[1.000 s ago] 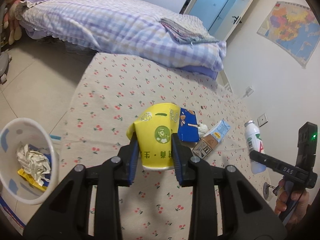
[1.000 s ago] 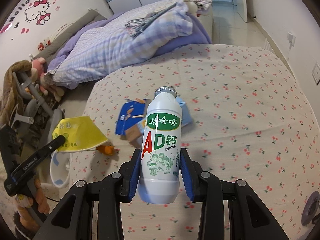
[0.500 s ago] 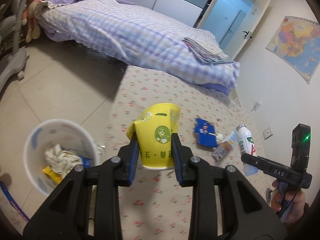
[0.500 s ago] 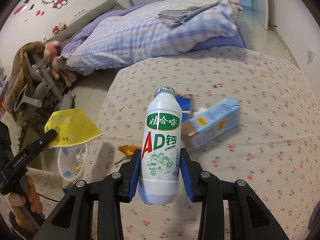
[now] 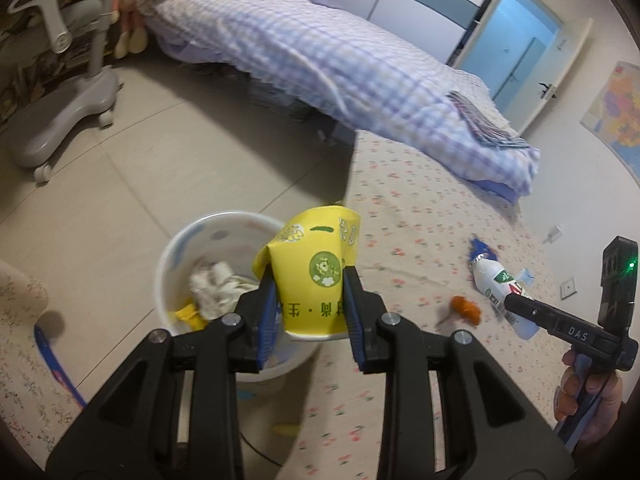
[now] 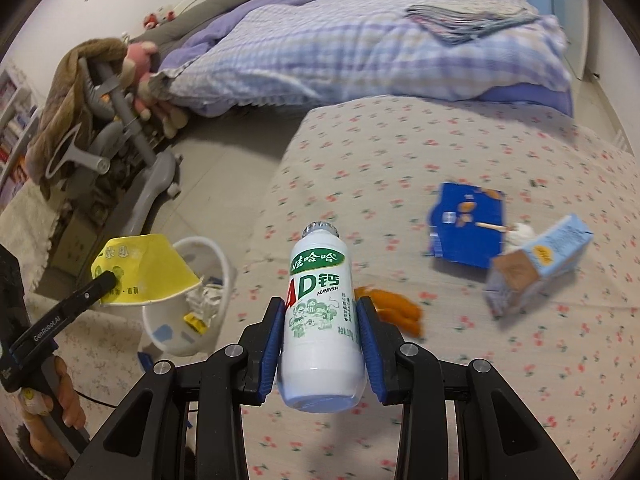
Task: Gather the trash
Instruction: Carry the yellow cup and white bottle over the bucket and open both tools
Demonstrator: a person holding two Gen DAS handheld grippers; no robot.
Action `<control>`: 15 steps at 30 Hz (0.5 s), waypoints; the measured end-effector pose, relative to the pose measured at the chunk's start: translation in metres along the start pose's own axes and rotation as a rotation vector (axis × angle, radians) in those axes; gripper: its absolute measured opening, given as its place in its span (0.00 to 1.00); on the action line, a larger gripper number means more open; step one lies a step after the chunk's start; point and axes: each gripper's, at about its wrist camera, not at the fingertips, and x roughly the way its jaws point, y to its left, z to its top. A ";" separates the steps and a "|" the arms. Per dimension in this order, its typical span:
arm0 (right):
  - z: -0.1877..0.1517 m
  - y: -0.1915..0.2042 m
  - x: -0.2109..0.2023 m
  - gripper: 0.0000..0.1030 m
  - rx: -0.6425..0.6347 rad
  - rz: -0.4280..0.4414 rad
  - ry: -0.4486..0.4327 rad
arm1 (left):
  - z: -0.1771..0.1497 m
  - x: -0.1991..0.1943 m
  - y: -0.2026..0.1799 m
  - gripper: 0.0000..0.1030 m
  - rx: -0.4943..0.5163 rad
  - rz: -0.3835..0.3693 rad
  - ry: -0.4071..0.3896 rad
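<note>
The white bottle (image 6: 320,312) reads "AD"; the tool arms read "DAS" (image 5: 578,335) and "GenRobot.AI" (image 6: 50,326).

Left wrist view: looked steeply down along its fingers, close over white bin (image 5: 224,240) beside cherry-print bed (image 5: 432,240). Right wrist view: sat further right, tilted down toward same bed (image 6: 440,152). Shared: bin (image 6: 216,256), orange scrap (image 5: 466,309) (image 6: 400,309), checked quilt (image 5: 340,64) (image 6: 360,48). Each caught the other's gripper at frame edge.
</note>
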 end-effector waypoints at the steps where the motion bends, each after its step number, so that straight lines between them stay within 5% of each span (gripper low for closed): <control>1: 0.000 0.006 0.003 0.36 -0.011 0.003 0.004 | -0.001 0.000 0.005 0.33 -0.003 0.009 0.002; 4: 0.001 0.026 0.010 0.36 -0.052 0.007 0.008 | -0.001 0.002 0.019 0.37 -0.011 0.075 0.011; 8: 0.002 0.046 0.017 0.36 -0.074 0.019 0.006 | -0.001 0.003 0.039 0.77 -0.054 0.139 0.022; 15: 0.006 0.075 0.039 0.36 -0.082 0.038 0.029 | -0.009 0.004 0.059 0.88 -0.030 0.294 0.073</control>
